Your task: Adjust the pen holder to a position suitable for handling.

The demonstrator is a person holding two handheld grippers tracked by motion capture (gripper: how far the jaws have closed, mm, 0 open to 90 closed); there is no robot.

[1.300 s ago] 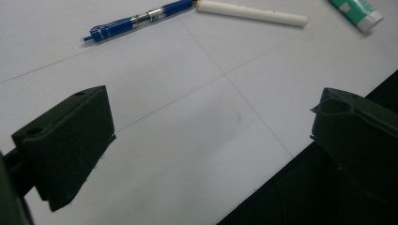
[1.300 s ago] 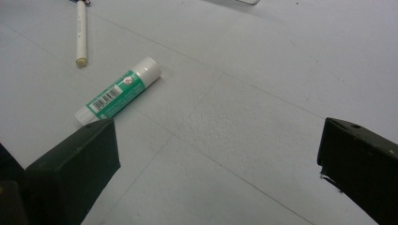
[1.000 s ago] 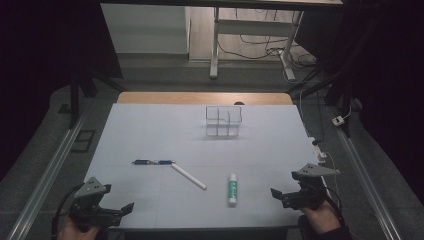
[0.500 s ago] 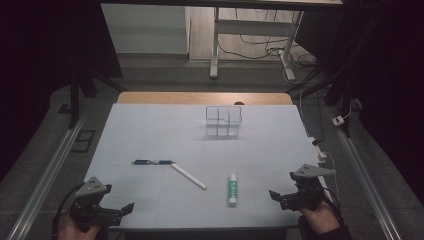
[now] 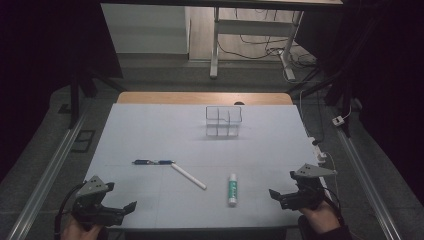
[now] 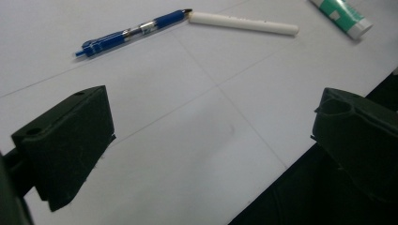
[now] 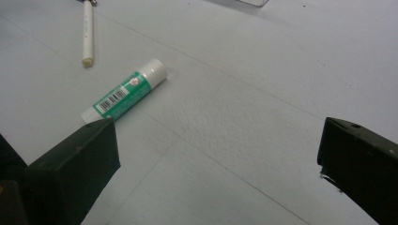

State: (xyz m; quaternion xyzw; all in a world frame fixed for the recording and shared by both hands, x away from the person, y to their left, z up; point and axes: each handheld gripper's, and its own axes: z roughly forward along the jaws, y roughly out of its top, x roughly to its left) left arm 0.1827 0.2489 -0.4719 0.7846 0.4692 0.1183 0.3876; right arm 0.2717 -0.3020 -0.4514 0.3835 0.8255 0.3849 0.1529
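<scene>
We take the glue stick (image 5: 232,189) as the thing in hand, since it lies nearest our right gripper (image 5: 286,198). It rests flat on the white table (image 5: 150,130), near the front edge and right of the middle, its white cap pointing away from us. In the right gripper view the glue stick (image 7: 126,96) sits just ahead of the left jaw and off to that side, not between the jaws, so we judge the gripper needs to swing toward it before closing. Both jaws there stand wide apart with nothing between them.

Just left of the glue stick lies a white stick (image 5: 188,176), slanted, and its far end almost meets the tip of a blue pen (image 5: 153,162) that lies crosswise. All three lie loose and apart from the holder, which suggests they wait to be sorted.

Farther back, near the middle of the table, stands a clear box (image 5: 223,121) with compartments, upright and open on top, probably the place for these things.

Our left gripper (image 5: 116,211) hovers at the front left corner, well apart from everything. In its own view the jaws are spread wide and empty, with the pen (image 6: 133,32) and white stick (image 6: 244,23) beyond them.
</scene>
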